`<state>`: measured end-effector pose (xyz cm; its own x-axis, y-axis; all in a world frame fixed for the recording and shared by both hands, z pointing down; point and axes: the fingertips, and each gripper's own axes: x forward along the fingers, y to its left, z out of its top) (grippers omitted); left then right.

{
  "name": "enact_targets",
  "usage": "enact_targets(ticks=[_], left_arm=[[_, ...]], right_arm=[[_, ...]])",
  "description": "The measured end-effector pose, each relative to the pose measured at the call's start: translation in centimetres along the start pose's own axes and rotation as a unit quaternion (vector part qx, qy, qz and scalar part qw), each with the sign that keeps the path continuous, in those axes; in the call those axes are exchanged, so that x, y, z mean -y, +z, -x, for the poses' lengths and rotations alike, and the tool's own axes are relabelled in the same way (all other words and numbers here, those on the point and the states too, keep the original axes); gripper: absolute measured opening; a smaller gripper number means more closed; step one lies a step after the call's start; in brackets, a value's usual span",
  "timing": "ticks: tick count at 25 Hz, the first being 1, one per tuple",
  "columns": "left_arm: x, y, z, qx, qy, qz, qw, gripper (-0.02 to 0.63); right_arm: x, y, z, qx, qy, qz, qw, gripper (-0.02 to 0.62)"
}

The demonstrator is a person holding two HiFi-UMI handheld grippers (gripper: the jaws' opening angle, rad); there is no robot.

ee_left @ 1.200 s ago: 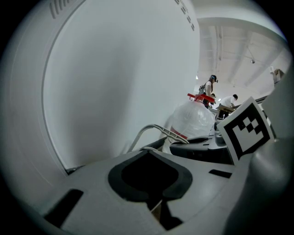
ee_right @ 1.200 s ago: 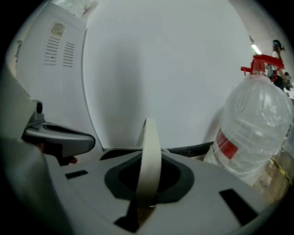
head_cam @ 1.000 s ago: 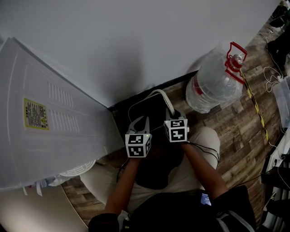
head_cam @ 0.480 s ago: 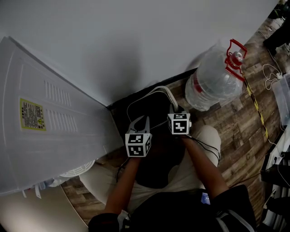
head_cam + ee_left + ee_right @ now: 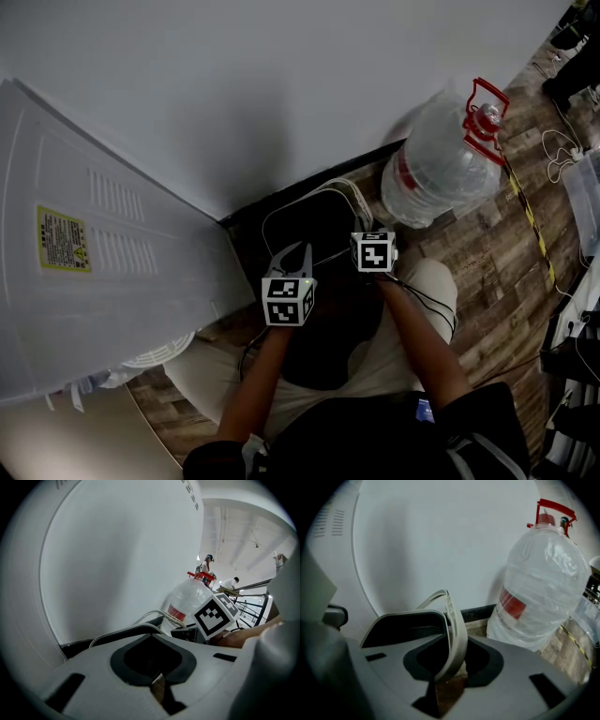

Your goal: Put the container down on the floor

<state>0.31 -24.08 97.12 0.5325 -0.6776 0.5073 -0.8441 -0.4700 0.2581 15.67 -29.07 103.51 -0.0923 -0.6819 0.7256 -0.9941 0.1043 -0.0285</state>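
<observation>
A black container point(image 5: 314, 234) with a pale hoop handle point(image 5: 333, 190) stands on the wood floor against the wall. My right gripper point(image 5: 362, 225) is at its right rim. In the right gripper view the handle point(image 5: 457, 632) runs between the jaws of that gripper point(image 5: 450, 677), which are opening, and a gap shows beside it. The container's dark mouth point(image 5: 405, 627) lies just beyond. My left gripper point(image 5: 292, 255) hovers at the container's near edge. In its own view the left gripper point(image 5: 157, 686) is shut with nothing in it.
A big clear water bottle point(image 5: 441, 164) with a red cap handle stands on the floor to the right of the container. A white appliance panel point(image 5: 84, 244) leans at the left. Cables and a yellow strip point(image 5: 530, 220) lie on the floor at far right. The person's knees are just below the grippers.
My right gripper has shifted a little to the right and toward the wall along the handle. The left gripper and the container have stayed put.
</observation>
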Motion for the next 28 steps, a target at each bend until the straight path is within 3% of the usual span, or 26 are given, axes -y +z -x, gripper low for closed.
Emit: enact_targets(ticks=[4, 12, 21, 28], left_arm=[[-0.2, -0.3, 0.0, -0.003, 0.002, 0.004, 1.0000, 0.017], [-0.4, -0.4, 0.1, -0.003, 0.003, 0.005, 1.0000, 0.017], [-0.7, -0.7, 0.0, -0.003, 0.005, 0.017, 0.9998, 0.017], [-0.6, -0.7, -0.1, -0.003, 0.004, 0.017, 0.9998, 0.017]], right_arm=[[0.1, -1.3, -0.9, -0.019, 0.011, -0.012, 1.000, 0.142], [0.5, -2.5, -1.3, -0.047, 0.010, -0.018, 0.999, 0.215], [1.5, -3.5, -1.8, -0.060, -0.012, -0.046, 0.997, 0.255], [1.2, -3.6, -1.8, -0.061, -0.001, -0.062, 0.996, 0.253]])
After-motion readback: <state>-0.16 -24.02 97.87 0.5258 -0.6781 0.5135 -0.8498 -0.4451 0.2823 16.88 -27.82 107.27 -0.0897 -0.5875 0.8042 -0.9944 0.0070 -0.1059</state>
